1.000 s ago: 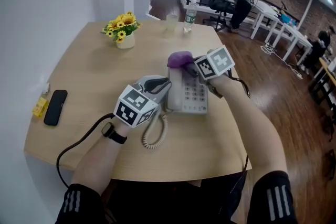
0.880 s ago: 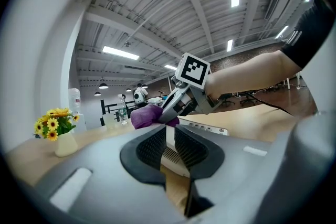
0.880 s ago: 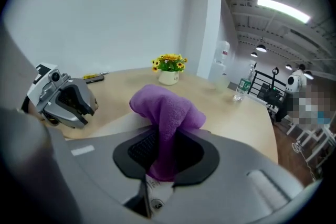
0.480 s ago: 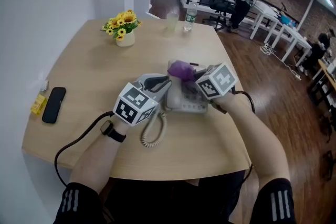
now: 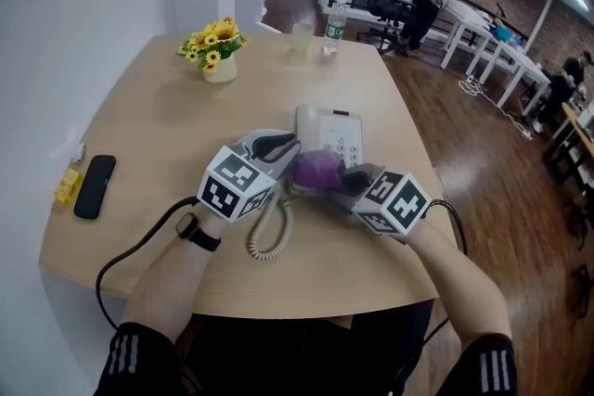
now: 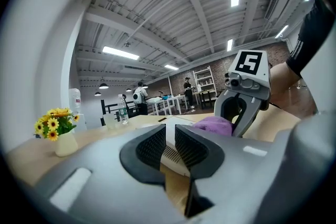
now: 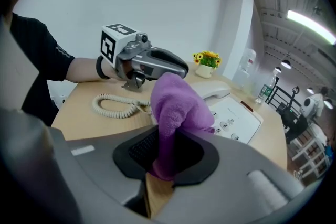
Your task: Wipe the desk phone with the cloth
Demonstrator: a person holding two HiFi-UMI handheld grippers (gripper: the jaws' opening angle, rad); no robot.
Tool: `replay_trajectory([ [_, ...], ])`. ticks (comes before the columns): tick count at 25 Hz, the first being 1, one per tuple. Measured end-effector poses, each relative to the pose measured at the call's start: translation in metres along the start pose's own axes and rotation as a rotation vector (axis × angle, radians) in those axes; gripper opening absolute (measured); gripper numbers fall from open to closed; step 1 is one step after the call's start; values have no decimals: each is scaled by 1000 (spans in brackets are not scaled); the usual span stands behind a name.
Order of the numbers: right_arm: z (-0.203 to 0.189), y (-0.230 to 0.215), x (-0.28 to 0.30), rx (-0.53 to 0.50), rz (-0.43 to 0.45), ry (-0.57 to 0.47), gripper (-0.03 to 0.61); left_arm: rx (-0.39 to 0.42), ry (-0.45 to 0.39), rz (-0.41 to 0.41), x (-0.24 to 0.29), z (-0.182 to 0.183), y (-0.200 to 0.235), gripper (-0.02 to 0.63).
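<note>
Cloth (image 5: 318, 170), purple, pinched between the jaws of the right gripper (image 5: 353, 181) at the near edge of the desk phone (image 5: 336, 133) on a wooden table (image 5: 158, 125). Left gripper (image 5: 278, 146) at the phone's left side, jaws drawn almost together, holding nothing. Coiled cord (image 5: 269, 236) lying below.

My left gripper (image 5: 276, 145) and right gripper (image 5: 340, 177) are grey with dark jaw pads, each carrying a white cube (image 5: 237, 185) printed with black square markers. Black cables (image 5: 139, 255) run from both. I see a black wristwatch (image 5: 201, 235) and black sleeves (image 5: 130, 355) with white stripes.
</note>
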State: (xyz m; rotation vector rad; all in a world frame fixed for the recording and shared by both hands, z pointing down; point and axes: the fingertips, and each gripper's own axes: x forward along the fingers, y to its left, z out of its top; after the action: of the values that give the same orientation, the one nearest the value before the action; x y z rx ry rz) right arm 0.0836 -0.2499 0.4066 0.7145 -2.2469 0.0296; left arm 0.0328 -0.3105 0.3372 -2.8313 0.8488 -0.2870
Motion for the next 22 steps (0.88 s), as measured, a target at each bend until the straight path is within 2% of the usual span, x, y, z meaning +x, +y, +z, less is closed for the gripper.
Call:
replay_trajectory([
  [8, -12, -11, -9, 14, -29, -12, 72, -1, 5, 0, 1, -2, 0, 48],
  [16, -50, -37, -40, 139, -89, -34, 72, 2, 11, -4, 2, -4, 0, 48],
  [20, -65, -51, -55, 150, -131, -3, 72, 3, 11, -5, 2, -4, -1, 48],
  [22, -62, -67, -65, 173, -149, -29, 72, 4, 11, -6, 2, -3, -2, 48],
])
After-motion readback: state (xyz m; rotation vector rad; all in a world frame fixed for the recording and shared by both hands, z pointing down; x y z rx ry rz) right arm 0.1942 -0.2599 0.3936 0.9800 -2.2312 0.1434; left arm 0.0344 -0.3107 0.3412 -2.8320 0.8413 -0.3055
